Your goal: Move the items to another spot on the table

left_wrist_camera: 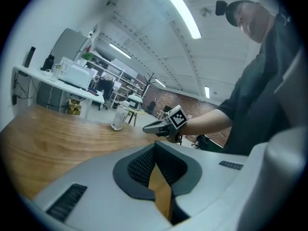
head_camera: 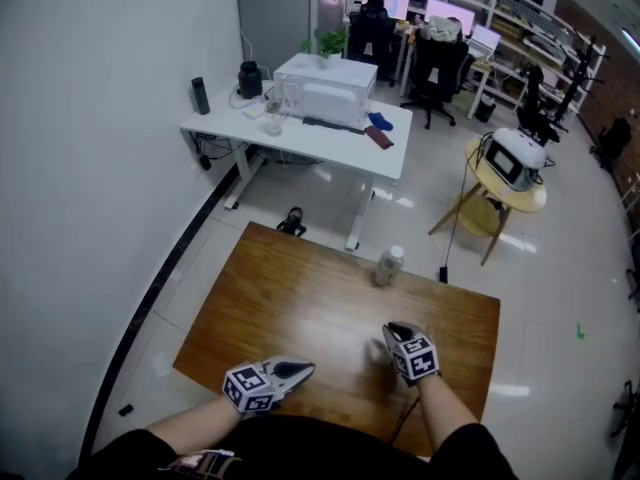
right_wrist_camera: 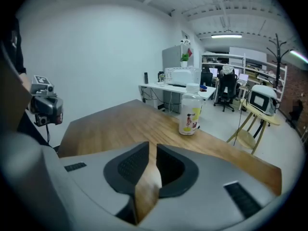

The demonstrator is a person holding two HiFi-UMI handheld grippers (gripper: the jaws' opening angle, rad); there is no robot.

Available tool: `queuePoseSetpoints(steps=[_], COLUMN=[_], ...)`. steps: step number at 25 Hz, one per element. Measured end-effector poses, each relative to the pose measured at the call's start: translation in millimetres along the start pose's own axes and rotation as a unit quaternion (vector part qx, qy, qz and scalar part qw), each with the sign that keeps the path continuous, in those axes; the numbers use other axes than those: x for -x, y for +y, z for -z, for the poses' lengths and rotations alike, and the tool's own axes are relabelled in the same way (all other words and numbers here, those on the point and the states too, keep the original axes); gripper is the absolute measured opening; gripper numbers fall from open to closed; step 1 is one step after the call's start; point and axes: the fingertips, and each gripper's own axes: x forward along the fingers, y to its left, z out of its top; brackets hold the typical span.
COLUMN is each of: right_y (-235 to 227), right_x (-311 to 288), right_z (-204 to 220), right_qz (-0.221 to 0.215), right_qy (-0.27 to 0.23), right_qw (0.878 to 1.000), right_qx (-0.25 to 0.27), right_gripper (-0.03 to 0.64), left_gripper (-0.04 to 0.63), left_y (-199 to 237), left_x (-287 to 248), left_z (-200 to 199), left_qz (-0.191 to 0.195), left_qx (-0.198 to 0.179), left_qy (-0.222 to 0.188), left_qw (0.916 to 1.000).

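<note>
A clear plastic bottle (head_camera: pixel 389 265) with a white cap and a yellow label stands upright near the far edge of the brown wooden table (head_camera: pixel 300 298). It also shows in the left gripper view as the bottle (left_wrist_camera: pixel 118 118) and in the right gripper view as the bottle (right_wrist_camera: pixel 190 114). My left gripper (head_camera: pixel 303 370) hovers at the near edge, pointing right, jaws together and empty (left_wrist_camera: pixel 155 146). My right gripper (head_camera: pixel 392 330) is over the near right part, aimed at the bottle and well short of it. Its jaws (right_wrist_camera: pixel 149 146) stand a thin slit apart with nothing between them.
A white desk (head_camera: pixel 300 133) with a white box, a plant and a flask stands beyond the table. A round yellow side table (head_camera: pixel 505 183) carrying a white appliance is at the right. A wall runs along the left. Office chairs and shelves fill the back.
</note>
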Motion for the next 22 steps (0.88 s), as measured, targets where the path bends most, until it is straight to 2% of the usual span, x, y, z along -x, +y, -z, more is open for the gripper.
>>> queuePoseSetpoints(steps=[2,5,11,14,19,22], right_y=[33.7,81.6,156.6,190.7,235.3,252.5], right_x=[15.6,41.1,88.9,116.4,165.3,189.0], right_z=[4.6,10.9,2.5,-1.6,-10.7,7.5], right_qz=[-0.013,-0.019,0.016,0.009,-0.030,-0.062], right_qy=[-0.012,-0.023,-0.061,-0.071,-0.100,-0.092], right_qw=[1.000,0.999,0.993,0.993,0.992,0.993], right_qx=[-0.008,-0.038,-0.097,-0.090,-0.065,-0.042], right_gripper=[-0.017,-0.017,-0.017,-0.017,-0.017,-0.017], left_gripper=[-0.008,-0.008,-0.008,-0.008,-0.008,-0.008], left_y=[-8.2,-12.1,-14.7,-26.8,-64.0,-91.6], left_x=[19.2,52.4,128.2,152.7,166.4,164.1], left_z=[0.4,4.5,16.2,15.7,11.4,7.1], left_qz=[0.013,0.032,0.063,0.060,0.044,0.026], left_qx=[-0.017,-0.016,-0.029,-0.020,-0.032,-0.026], left_qy=[0.002,-0.010,0.002,-0.013,-0.032,-0.055], left_qw=[0.9998,0.9993,0.9976,0.9979,0.9980,0.9979])
